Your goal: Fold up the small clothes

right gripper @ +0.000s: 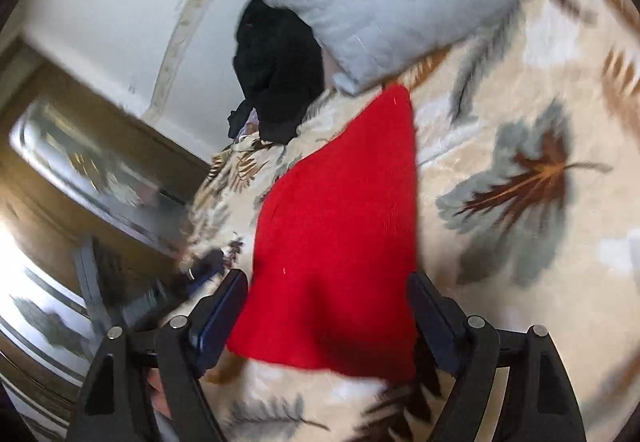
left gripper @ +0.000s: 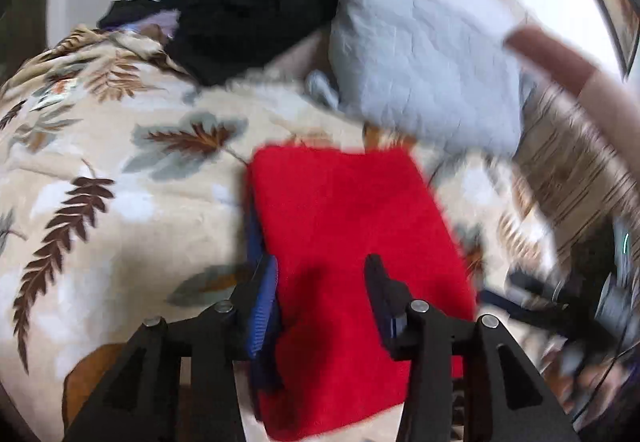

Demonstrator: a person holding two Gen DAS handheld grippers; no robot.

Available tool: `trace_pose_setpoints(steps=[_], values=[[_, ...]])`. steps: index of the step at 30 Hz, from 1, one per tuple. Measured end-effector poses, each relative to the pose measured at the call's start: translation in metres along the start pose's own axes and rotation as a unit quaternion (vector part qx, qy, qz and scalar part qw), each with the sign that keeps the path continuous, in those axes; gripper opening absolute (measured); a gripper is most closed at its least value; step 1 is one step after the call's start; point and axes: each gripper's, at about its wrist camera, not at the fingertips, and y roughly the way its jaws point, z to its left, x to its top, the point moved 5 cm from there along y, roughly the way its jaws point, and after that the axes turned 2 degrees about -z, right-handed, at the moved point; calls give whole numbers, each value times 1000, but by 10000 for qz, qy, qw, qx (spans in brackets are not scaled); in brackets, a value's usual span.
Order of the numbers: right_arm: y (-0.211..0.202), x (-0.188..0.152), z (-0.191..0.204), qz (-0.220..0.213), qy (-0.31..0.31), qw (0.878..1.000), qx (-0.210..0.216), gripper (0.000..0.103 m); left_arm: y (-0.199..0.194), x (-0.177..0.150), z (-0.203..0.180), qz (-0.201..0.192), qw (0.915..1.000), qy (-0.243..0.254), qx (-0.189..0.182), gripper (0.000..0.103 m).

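Observation:
A red knitted garment [left gripper: 348, 242] lies flat and folded on a leaf-patterned blanket [left gripper: 100, 161]. My left gripper [left gripper: 322, 270] is open, its fingers just above the garment's near half, holding nothing. In the right wrist view the same red garment [right gripper: 340, 234] stretches away between my fingers. My right gripper [right gripper: 328, 286] is open over the garment's near edge, holding nothing. A blue layer [left gripper: 256, 242] shows under the garment's left edge.
A black garment pile [left gripper: 248, 5] and a pale blue quilted pillow [left gripper: 420, 53] lie at the far side of the bed. A person's arm [left gripper: 580, 77] reaches in at the right. A wooden cabinet [right gripper: 80, 161] stands beyond the bed's left edge.

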Motion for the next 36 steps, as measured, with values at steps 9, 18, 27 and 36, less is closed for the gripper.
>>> trace_pose_setpoints(steps=[9,18,27,36], values=[[58,11,-9,884,-161,9933,-725,43,45,-9,26,436,9986,-135,282,48],[51,49,-12,312,-46,9983,-496,77,52,-12,33,468,9984,-310,-10,51],[98,58,-22,779,-49,9939,-781,50,26,39,37,59,9987,-378,-337,51],[92,59,-35,754,158,9953,-578,50,97,57,60,996,9892,-809,-715,28]])
